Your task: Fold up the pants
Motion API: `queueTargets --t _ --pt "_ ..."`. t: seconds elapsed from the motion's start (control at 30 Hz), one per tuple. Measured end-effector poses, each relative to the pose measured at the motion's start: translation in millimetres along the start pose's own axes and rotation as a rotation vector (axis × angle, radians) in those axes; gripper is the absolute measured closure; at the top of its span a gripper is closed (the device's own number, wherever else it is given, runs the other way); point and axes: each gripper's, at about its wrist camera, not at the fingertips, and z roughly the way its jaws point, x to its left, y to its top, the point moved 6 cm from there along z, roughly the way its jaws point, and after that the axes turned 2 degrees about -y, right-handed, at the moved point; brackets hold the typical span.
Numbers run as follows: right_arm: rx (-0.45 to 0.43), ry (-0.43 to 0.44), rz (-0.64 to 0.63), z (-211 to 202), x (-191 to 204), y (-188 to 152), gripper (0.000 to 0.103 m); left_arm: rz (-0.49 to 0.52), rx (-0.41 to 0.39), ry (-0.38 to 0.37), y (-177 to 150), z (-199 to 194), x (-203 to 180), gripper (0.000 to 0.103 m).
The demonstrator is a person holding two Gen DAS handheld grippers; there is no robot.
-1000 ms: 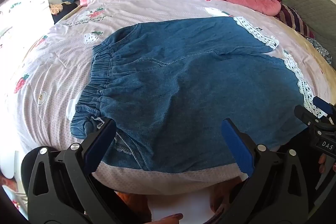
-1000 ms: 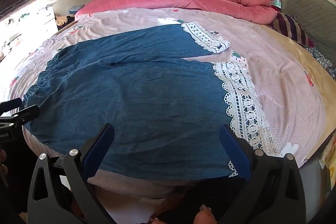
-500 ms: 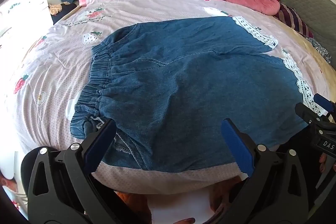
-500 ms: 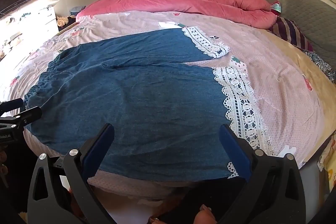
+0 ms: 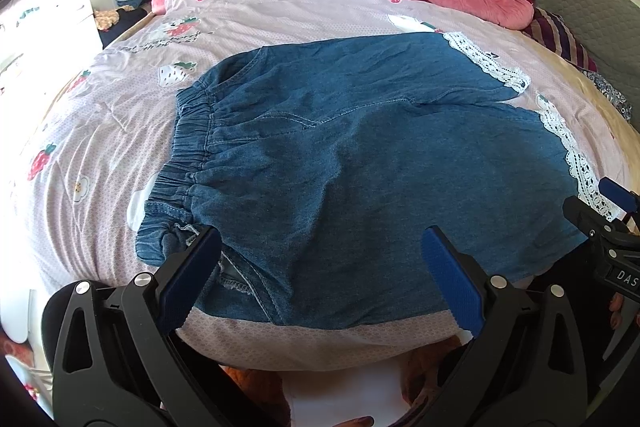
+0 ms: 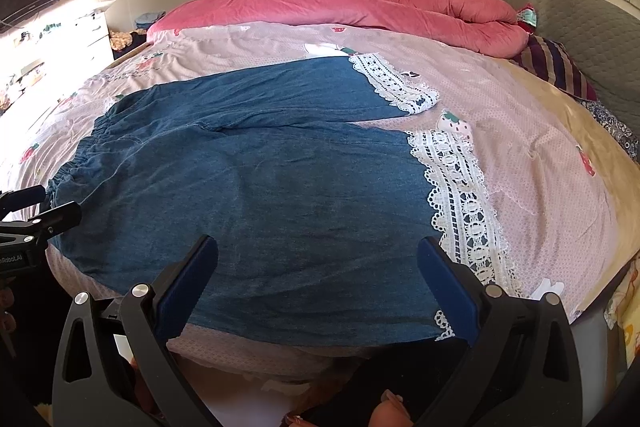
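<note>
Blue denim pants point(image 5: 340, 163) point(image 6: 256, 187) lie spread flat on the bed, elastic waistband point(image 5: 188, 147) to the left, white lace hems point(image 6: 460, 195) to the right. Both legs lie side by side, the far one a little shorter in view. My left gripper point(image 5: 320, 275) hovers open above the near edge by the waistband corner. My right gripper point(image 6: 318, 279) hovers open above the near leg close to the lace hem. Neither touches the cloth. The right gripper's tips point(image 5: 600, 211) show at the left wrist view's right edge, and the left gripper's point(image 6: 36, 215) at the right wrist view's left edge.
The pink strawberry-print sheet point(image 5: 100, 131) covers the bed. A rolled pink duvet point(image 6: 340, 11) lies across the far side, with a striped pillow point(image 6: 560, 67) and grey headboard point(image 6: 580, 19) at right. White drawers point(image 6: 92, 35) stand left; wardrobes behind.
Both grippers have lifted and drawn back slightly, so more of the room shows above the bed. The pants lie as before and both grippers stay open.
</note>
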Motion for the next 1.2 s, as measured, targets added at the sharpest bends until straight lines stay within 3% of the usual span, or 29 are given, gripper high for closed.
queueTargets --t 1.2 --pt "0.011 0.025 -0.026 7 13 8 0.004 -0.008 0.007 -0.004 2 7 5 0.009"
